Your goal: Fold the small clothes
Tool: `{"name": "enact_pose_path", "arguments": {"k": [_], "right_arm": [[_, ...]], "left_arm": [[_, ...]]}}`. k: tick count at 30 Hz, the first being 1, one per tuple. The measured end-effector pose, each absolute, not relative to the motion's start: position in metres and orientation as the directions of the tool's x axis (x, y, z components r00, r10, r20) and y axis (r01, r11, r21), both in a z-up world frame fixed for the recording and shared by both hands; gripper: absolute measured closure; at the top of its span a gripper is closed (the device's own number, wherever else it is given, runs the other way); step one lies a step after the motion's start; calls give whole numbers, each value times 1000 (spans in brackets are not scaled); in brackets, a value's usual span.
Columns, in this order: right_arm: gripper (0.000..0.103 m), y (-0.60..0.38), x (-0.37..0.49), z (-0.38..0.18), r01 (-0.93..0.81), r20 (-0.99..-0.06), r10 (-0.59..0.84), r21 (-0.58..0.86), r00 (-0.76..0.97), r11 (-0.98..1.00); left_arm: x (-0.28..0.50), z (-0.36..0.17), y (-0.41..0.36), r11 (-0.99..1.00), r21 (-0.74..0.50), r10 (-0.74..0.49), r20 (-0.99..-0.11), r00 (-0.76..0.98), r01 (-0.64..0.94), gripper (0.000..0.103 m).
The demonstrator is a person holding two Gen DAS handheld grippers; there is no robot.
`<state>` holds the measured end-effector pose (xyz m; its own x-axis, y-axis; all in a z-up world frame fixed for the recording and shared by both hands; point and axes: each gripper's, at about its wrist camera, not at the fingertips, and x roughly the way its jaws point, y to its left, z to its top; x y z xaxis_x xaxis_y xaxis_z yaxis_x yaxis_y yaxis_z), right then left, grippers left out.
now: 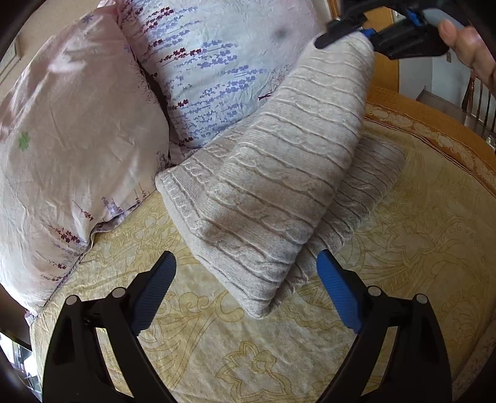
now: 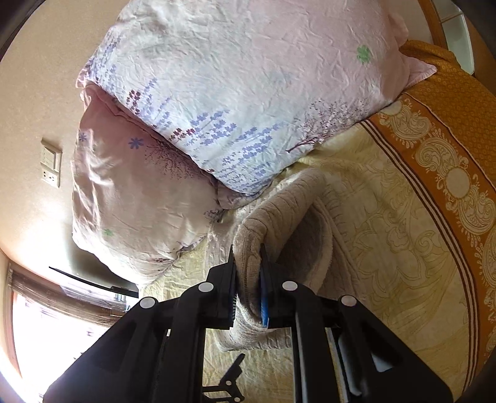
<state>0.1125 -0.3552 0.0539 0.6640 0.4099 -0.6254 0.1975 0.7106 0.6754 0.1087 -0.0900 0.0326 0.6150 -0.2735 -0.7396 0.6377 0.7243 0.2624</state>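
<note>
One beige cable-knit sweater [image 1: 272, 173] fills the middle of the left wrist view, lying on the bed with one part lifted toward the upper right of the frame. The lifted layer slopes up from a folded corner at lower centre, and a second layer [image 1: 372, 186] lies flat beneath it on the bedspread. In the right wrist view the same sweater [image 2: 288, 217] rises from the middle of the frame down to the lower centre, bowed into an arch.

The right tongs [image 2: 248, 288] are closed tight on a bunched edge of the knit, with the fabric squeezed between the two blue pads and spilling out below them. In the left wrist view these tongs [image 1: 356, 29] appear at the upper right, gripping the raised end of the sweater, with the person's hand [image 1: 471, 46] on the handle at the frame's edge.

The left tongs [image 1: 245, 279] stand wide open at the bottom of that view, holding nothing. Their blue fingers [image 1: 155, 291] sit on either side of the sweater's lower folded corner, above the bedspread.

The cream bedspread [image 1: 217, 341] has a pale floral pattern and an orange patterned border [image 2: 434, 148] at the right of the right wrist view. Two pink pillows printed with lavender sprigs [image 1: 217, 62] [image 1: 62, 139] lie at the upper left, just beside the sweater. A wall switch plate [image 2: 51, 167] shows at the left of the right wrist view.
</note>
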Motion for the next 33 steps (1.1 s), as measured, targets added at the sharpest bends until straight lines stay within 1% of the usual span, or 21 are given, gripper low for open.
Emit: {"name": "enact_pose_path", "arguments": {"k": [2,5,6,10,17,24,33], "right_arm": [[91,-362,107,40,236,-658,387,655,647,718],[91,-366,97,20,285,-703,367,626,610,726],[91,-365,94,14,295,-716,359,613,598,733],[91,-359,89,-7,322,-769,328,557,549,766],[91,-354,92,-16,311,-812,277,477,514,822],[91,-334,93,-12,220,-852,167,309,497,925],[91,-330,89,-4,201,-841,100,241,532,950]], "left_arm": [[118,32,-83,753,211,-270,-765,585,623,32],[130,29,-67,799,116,-284,-792,541,590,43],[132,29,-64,807,93,-291,-796,530,583,45],[132,27,-59,805,37,-327,-805,495,592,57],[131,24,-61,803,26,-322,-821,471,595,57],[131,18,-60,814,-3,-310,-848,430,581,57],[131,16,-66,815,-19,-305,-864,401,580,57]]}}
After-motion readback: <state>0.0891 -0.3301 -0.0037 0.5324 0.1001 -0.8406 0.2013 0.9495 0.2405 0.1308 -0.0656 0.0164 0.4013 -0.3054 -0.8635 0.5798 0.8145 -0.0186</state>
